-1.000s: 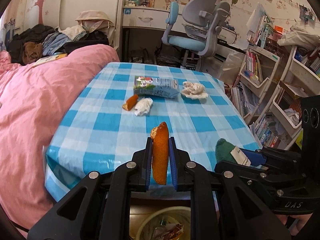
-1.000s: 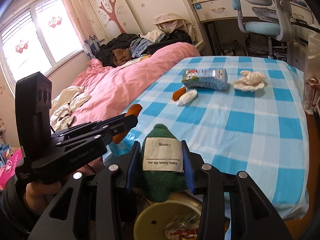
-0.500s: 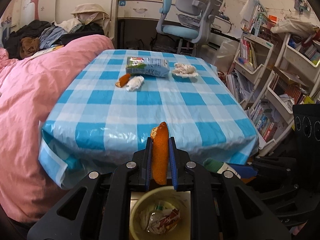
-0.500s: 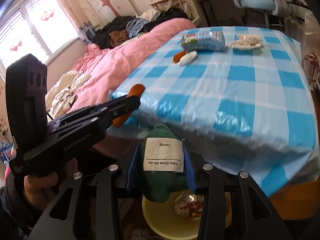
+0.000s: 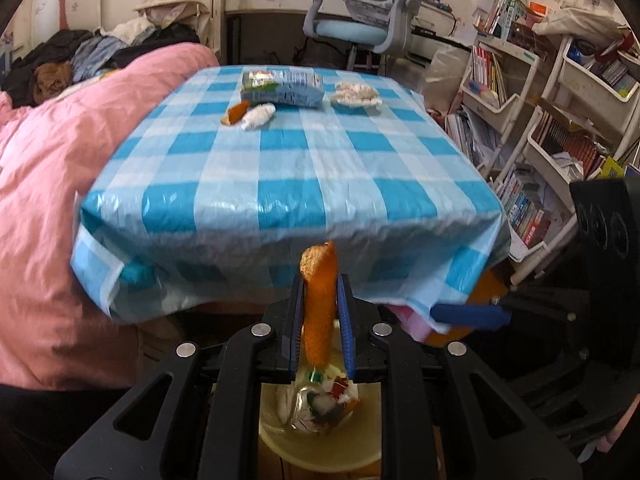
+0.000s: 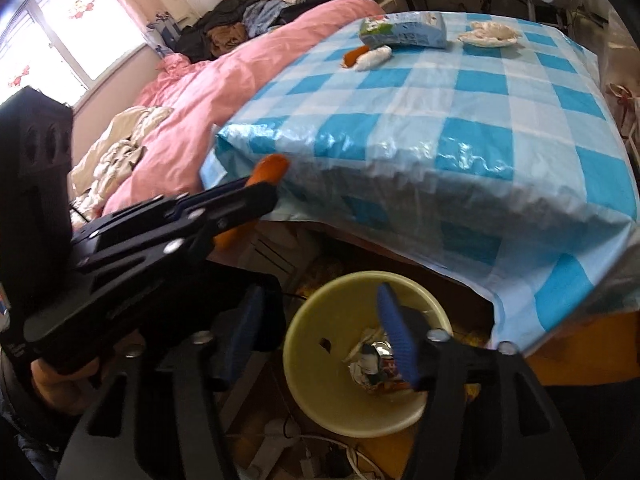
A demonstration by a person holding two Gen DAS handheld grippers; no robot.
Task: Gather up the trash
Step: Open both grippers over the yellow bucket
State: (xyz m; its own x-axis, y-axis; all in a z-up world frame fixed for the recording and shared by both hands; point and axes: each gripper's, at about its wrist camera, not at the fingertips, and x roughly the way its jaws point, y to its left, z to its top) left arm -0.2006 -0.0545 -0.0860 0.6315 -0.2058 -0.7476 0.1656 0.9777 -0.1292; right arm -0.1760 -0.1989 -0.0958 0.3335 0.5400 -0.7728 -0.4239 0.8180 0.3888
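My left gripper [image 5: 321, 282] is shut on an upright orange peel piece [image 5: 320, 312], held in front of the table's hanging cloth and above a yellow bin [image 5: 360, 454]. In the right wrist view the same gripper [image 6: 269, 194] shows at the left, with the peel [image 6: 272, 168] sticking out of it. My right gripper [image 6: 318, 292] hangs over the bin [image 6: 316, 364]; its jaws are opening and nothing is between them. Foil wrappers [image 6: 374, 360] lie in the bin. On the table remain a blue packet [image 5: 282, 88], a small orange piece [image 5: 235, 112], a white tissue wad [image 5: 259, 117] and a crumpled tissue [image 5: 356, 94].
The blue-checked tablecloth [image 5: 304, 184] overhangs the table edge just beyond the bin. A pink duvet [image 5: 52, 184] presses against the table's left side. Bookshelves [image 5: 532, 128] stand at the right, and a desk chair [image 5: 372, 20] stands behind the table. Cables lie on the floor [image 6: 288, 440].
Both grippers have sunk from table height to below the table edge, over the bin. The right jaws have opened, and the green labelled pouch they held is gone from between them.
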